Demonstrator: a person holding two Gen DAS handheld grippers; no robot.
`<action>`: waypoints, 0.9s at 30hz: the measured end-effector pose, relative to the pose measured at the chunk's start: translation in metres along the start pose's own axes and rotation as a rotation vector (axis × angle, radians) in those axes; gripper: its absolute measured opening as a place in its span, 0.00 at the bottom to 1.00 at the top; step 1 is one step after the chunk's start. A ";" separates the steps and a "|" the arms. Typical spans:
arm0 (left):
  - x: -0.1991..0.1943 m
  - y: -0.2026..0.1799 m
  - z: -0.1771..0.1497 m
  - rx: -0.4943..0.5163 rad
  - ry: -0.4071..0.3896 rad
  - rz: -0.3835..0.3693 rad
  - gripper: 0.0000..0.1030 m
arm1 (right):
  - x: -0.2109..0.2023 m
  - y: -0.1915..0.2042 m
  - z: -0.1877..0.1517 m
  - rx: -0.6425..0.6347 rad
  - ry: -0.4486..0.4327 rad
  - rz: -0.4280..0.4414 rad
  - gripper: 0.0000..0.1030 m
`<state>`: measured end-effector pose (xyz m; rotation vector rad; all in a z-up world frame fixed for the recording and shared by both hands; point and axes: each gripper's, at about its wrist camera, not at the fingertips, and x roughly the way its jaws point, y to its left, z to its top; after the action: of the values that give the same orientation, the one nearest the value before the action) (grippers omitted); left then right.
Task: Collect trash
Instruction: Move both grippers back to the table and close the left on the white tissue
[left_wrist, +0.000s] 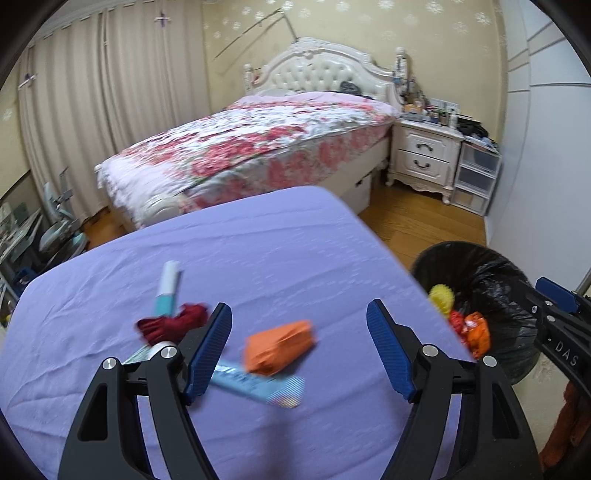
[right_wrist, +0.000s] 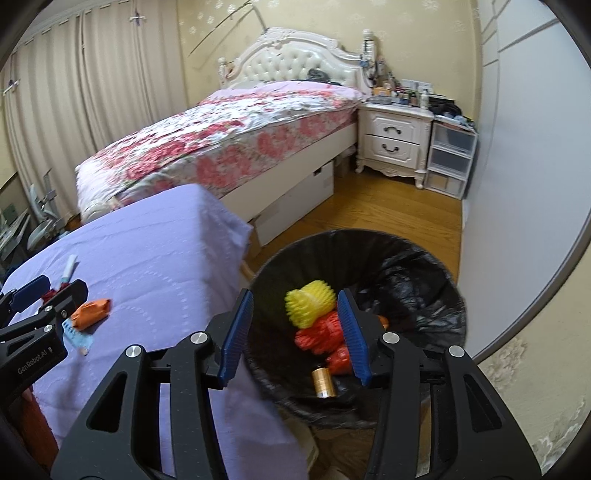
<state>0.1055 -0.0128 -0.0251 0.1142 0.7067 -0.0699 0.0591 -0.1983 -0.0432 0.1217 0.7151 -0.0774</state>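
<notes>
Left gripper (left_wrist: 299, 354) hovers wide and empty over the orange packet (left_wrist: 279, 347), lying on a blue tube (left_wrist: 258, 386) near the tabletop's (left_wrist: 258, 240) right edge. Right gripper (right_wrist: 295, 336) hangs part-open, empty, above the bin (right_wrist: 424, 280). Risk: closing may pinch both items, dropping one.

Orange wrapper (left_wrist: 277, 347), lilac cloth (left_wrist: 258, 251)
</notes>
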 end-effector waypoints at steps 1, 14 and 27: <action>-0.002 0.009 -0.004 -0.014 0.004 0.018 0.71 | 0.000 0.006 0.000 -0.008 0.004 0.013 0.46; 0.006 0.087 -0.035 -0.157 0.091 0.081 0.71 | 0.001 0.089 -0.015 -0.136 0.046 0.134 0.53; 0.016 0.088 -0.043 -0.138 0.126 -0.006 0.31 | 0.009 0.114 -0.022 -0.181 0.079 0.164 0.53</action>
<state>0.0987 0.0795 -0.0607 -0.0162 0.8356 -0.0199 0.0645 -0.0826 -0.0557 0.0097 0.7853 0.1494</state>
